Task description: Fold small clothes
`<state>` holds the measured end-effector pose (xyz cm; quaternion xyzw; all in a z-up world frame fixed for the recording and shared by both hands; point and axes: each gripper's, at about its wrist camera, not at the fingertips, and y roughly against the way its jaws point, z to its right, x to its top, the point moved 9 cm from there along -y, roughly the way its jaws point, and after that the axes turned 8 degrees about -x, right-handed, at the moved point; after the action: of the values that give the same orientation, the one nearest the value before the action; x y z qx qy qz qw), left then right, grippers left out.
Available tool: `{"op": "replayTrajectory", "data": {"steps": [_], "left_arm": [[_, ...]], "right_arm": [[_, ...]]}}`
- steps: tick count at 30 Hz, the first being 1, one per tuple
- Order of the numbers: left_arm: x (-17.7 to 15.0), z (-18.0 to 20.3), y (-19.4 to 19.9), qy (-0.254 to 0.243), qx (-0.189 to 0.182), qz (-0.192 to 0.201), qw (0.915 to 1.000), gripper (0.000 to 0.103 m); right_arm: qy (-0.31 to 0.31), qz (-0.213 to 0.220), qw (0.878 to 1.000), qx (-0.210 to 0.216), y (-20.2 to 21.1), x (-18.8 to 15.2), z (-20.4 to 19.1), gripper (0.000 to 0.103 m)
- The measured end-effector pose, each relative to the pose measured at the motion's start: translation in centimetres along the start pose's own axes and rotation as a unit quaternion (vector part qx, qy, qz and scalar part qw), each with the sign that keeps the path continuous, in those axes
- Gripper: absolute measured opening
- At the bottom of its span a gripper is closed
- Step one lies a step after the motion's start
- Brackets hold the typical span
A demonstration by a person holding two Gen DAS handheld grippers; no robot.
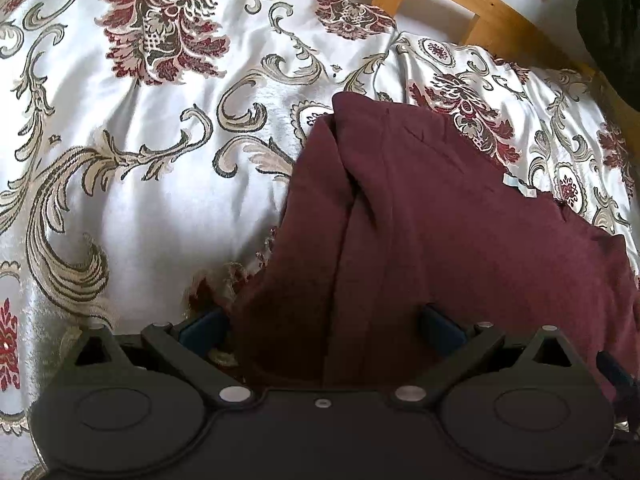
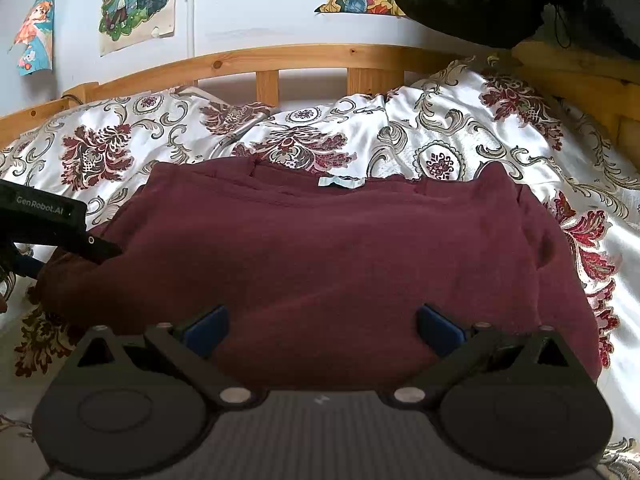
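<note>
Maroon garment (image 2: 328,264) lying folded on the patterned bedspread (image 2: 460,136), both grippers hovering over it with jaws spread.

The garment is sitting as a wide, rumpled rectangle on the bedspread, a pale label (image 2: 341,182) showing at its far edge near the wooden bed rail (image 2: 280,60). The right gripper (image 2: 322,330) is hanging over the near hem, fingers wide apart, grasping nothing. The left gripper (image 1: 322,330) is reaching over the garment's left end, where folds are bunching, likewise released.

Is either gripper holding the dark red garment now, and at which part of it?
Nothing is held. The left gripper and the right gripper are both open, with the maroon garment lying between their fingers on the floral bedspread.
</note>
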<state>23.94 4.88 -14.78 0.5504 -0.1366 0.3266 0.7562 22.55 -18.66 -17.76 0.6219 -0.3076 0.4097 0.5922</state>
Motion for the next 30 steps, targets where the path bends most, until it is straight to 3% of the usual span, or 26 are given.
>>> {"op": "replayTrajectory", "data": {"steps": [5, 8, 13, 17, 18, 23, 26, 30], "left_arm": [[0.4, 0.0, 0.3, 0.019, -0.022, -0.021, 0.9994, 0.102], [0.3, 0.4, 0.7, 0.024, -0.039, -0.016, 0.9988, 0.096], [0.4, 0.4, 1.4, 0.015, -0.027, 0.000, 0.9995, 0.077], [0.4, 0.0, 2.1, 0.028, -0.013, 0.020, 0.9993, 0.055], [0.4, 0.1, 2.2, 0.021, -0.006, 0.022, 0.9995, 0.050], [0.7, 1.8, 2.7, -0.038, 0.034, 0.027, 0.9983, 0.041], [0.8, 2.7, 3.4, -0.064, 0.043, 0.042, 0.9962, 0.019], [1.1, 4.0, 4.5, -0.097, 0.051, 0.057, 0.9923, 0.017]], "right_arm": [[0.000, 0.000, 1.000, 0.000, 0.0, 0.0, 0.0, 0.103], [0.000, 0.000, 1.000, 0.000, 0.0, 0.0, 0.0, 0.103], [0.000, -0.001, 1.000, 0.000, 0.0, 0.0, 0.0, 0.103], [0.000, -0.001, 1.000, 0.000, 0.0, 0.0, 0.0, 0.103], [0.000, -0.001, 1.000, 0.000, 0.0, 0.0, 0.0, 0.103], [0.000, -0.002, 1.000, 0.000, 0.0, 0.0, -0.1, 0.103], [0.000, -0.002, 1.000, 0.000, 0.0, 0.0, -0.1, 0.103], [0.004, -0.008, 1.000, 0.001, 0.1, 0.0, -0.1, 0.103]]}}
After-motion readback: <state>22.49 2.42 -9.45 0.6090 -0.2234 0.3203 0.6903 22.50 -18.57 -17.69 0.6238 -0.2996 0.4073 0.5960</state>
